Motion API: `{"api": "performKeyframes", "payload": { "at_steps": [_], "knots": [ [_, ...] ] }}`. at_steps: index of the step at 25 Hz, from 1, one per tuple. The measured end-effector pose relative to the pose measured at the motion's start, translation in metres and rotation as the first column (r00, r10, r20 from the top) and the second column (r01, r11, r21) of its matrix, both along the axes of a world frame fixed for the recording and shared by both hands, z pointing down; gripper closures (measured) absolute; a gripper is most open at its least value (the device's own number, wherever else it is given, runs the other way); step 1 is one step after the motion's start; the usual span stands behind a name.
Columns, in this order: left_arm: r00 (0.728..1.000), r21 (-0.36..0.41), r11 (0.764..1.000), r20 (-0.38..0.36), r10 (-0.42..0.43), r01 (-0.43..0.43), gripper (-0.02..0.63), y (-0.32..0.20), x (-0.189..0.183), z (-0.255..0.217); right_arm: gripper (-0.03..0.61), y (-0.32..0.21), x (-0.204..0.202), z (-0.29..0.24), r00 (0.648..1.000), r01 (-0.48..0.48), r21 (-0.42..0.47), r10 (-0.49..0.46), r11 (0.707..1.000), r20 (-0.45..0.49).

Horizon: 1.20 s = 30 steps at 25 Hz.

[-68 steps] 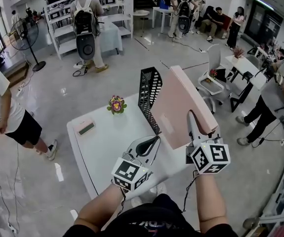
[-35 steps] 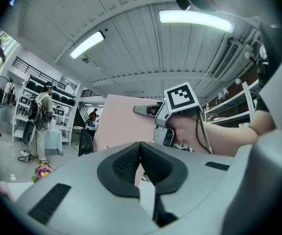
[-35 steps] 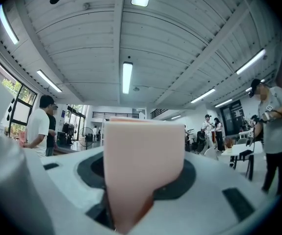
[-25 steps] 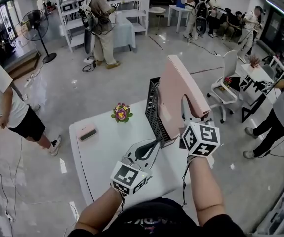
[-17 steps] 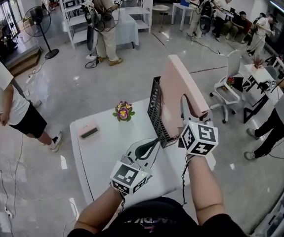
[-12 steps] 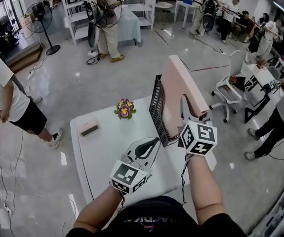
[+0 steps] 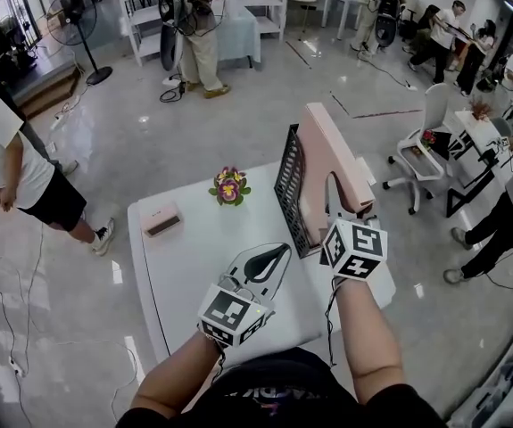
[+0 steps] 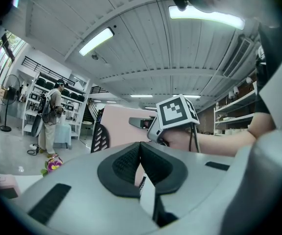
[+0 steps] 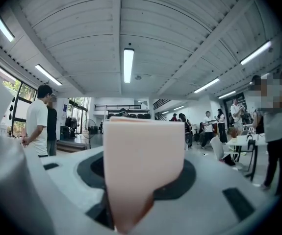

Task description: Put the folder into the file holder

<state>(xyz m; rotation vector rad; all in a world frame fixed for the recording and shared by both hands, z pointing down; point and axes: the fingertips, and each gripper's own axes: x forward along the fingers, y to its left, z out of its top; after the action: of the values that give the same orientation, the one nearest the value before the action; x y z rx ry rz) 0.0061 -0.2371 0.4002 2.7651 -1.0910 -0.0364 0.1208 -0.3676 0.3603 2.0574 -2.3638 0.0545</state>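
A thick pink folder (image 7: 326,154) stands upright on edge, its lower part down behind the side wall of the black mesh file holder (image 7: 289,188) on the white table (image 7: 185,257). My right gripper (image 7: 338,191) is shut on the folder's near edge; in the right gripper view the pink folder (image 9: 143,155) fills the gap between the jaws. My left gripper (image 7: 278,255) hovers shut and empty over the table, just left of the holder. In the left gripper view the left gripper (image 8: 141,149) points at the folder (image 8: 123,125) and the holder (image 8: 97,137).
A small potted flower (image 7: 229,185) and a flat pink box (image 7: 162,221) sit on the table's far left part. A white office chair (image 7: 421,145) stands to the right. People (image 7: 11,163) stand on the glossy floor around the table.
The right gripper has carried the folder from a tilted hold right of the holder to upright at the holder, then slightly lower. The left gripper has stayed in place.
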Motion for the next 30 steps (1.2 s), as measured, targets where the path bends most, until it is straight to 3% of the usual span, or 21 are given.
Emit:
{"api": "performKeyframes", "payload": {
  "at_steps": [17,30],
  "knots": [
    [1.0,-0.063,0.997,0.004,-0.031,0.032,0.611,-0.005,-0.014,0.031,0.371,-0.005,-0.01,0.063,0.999,0.023,-0.057,-0.025,0.998,-0.038],
    [0.999,-0.091,0.994,-0.007,-0.053,0.052,0.611,0.0,-0.037,0.035,0.354,0.001,-0.016,0.065,0.997,0.042,-0.054,-0.045,0.998,-0.058]
  ]
}}
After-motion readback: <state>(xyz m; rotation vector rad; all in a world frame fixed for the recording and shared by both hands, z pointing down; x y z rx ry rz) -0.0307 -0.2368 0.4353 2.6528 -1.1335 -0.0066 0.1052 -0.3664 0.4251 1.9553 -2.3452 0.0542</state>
